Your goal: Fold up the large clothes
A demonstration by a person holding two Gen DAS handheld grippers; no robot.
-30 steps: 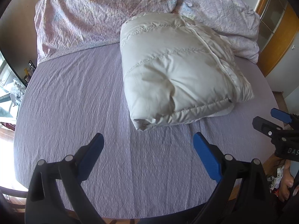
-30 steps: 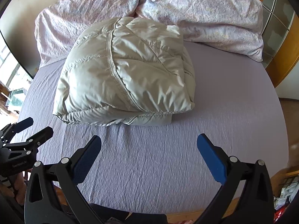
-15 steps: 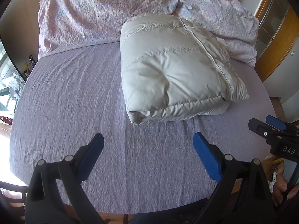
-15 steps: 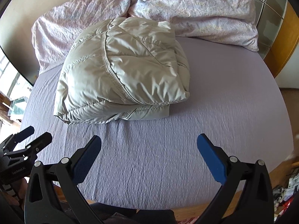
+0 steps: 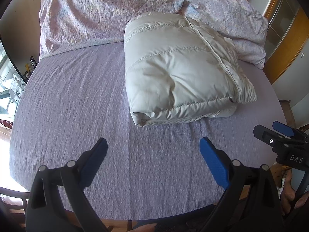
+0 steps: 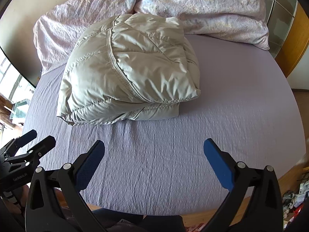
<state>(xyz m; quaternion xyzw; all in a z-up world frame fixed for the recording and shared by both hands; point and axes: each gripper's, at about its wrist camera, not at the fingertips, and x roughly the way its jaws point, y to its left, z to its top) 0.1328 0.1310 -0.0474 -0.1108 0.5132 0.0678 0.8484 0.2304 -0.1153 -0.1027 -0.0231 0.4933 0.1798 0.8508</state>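
Left wrist view: puffy pale-grey quilted jacket (image 5: 181,73) lies folded on the lilac crinkled bedsheet (image 5: 77,100), both grippers, left gripper (image 5: 152,150) and right gripper (image 6: 154,150), held spread and empty; springy filling judged likely to reopen the fold if left unpressed.

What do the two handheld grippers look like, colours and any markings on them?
Both are black plastic frames with silver pivot bolts and blue textured finger pads. The left gripper reads "GenRobot.AI" on its side. The right gripper shows "DAS" in white letters. No cables or sleeves show.

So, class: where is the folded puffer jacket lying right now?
The folded puffer jacket lies on the purple bed sheet, right of centre in the left wrist view, its far edge against the floral pillows and well ahead of both open hand-held grippers.
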